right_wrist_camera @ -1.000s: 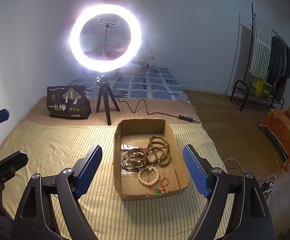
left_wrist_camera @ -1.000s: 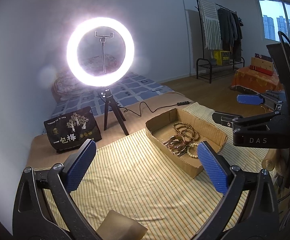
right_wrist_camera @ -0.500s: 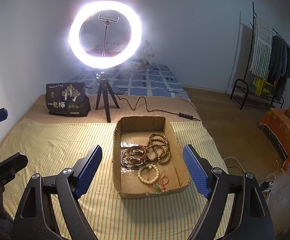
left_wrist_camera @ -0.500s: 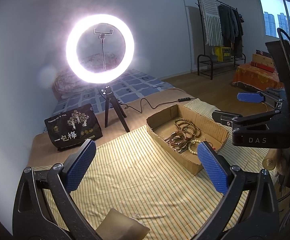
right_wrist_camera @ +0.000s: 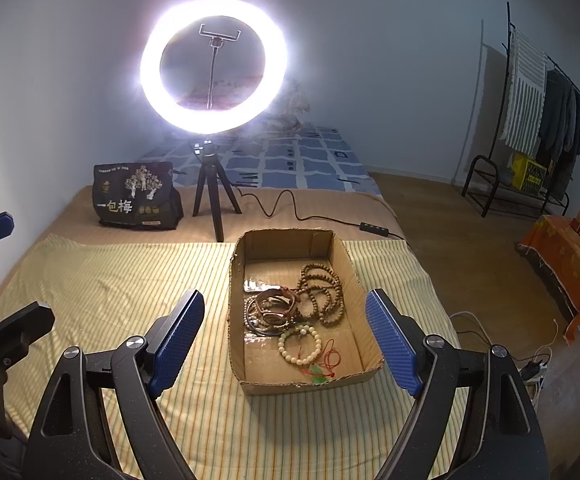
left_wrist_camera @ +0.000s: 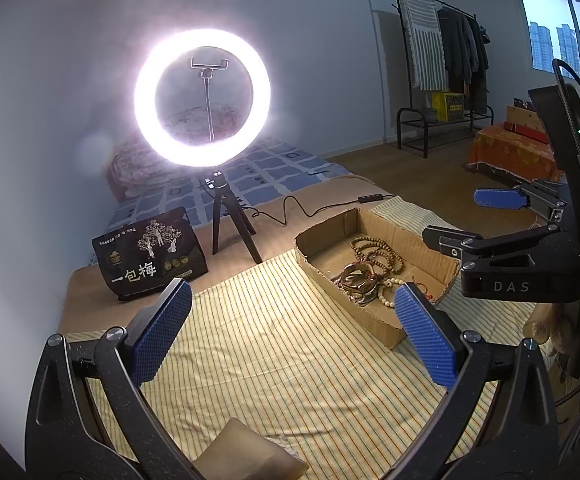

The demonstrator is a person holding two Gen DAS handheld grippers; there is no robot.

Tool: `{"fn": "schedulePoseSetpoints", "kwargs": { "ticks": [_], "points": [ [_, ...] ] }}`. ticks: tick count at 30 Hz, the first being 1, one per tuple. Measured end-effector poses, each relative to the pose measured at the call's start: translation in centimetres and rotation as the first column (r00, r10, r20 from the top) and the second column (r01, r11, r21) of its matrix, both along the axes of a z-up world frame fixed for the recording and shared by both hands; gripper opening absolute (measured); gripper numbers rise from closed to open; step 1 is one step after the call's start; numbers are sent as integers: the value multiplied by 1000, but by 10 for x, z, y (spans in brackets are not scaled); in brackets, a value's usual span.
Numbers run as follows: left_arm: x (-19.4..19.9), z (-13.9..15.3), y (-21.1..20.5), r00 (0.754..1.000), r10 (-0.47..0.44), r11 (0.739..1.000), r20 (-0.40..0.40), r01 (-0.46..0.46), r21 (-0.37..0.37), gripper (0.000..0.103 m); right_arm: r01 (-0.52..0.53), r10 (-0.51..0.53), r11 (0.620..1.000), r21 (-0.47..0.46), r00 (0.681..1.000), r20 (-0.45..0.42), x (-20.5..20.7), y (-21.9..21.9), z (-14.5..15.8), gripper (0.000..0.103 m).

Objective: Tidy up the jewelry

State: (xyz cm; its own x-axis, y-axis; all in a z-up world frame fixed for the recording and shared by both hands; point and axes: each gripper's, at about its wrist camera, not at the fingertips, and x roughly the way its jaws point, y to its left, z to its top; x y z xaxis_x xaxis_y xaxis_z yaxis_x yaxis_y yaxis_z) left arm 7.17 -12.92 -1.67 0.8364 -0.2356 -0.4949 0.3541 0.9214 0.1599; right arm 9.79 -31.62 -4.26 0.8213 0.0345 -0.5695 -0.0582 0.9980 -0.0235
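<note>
A: Two grippers, both yours, hang above the striped cloth. Your right gripper has its blue pads spread wide, with nothing between them, and the box sits straight ahead below it.

B: And your left gripper?

A: Just as wide apart and empty, with the box off to its right.

B: Where's the jewelry?

A: All inside the box: dark wooden beads toward the back, a tangle of bangles to their left, a pale bead bracelet nearer you, touching the tangle (a red cord with a green pendant lies at the front).

B: Behind the box?

A: A lit ring light on its tripod, beside a black bag.
</note>
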Motion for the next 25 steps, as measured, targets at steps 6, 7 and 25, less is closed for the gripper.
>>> {"fn": "schedulePoseSetpoints", "kwargs": {
  "ticks": [6,7,25],
  "points": [
    [-1,0,1,1000,2,1000,0,-2,-2,103,0,0,1000,-1,1000,-1,-1,2,0,83],
    [0,0,1,1000,2,1000,-1,-2,-4,103,0,0,1000,-1,1000,-2,0,2,0,83],
    [-4,1,1,999,31,999,9,-31,-10,103,6,-6,1000,-5,1000,-15,0,2,-2,83]
  ]
}}
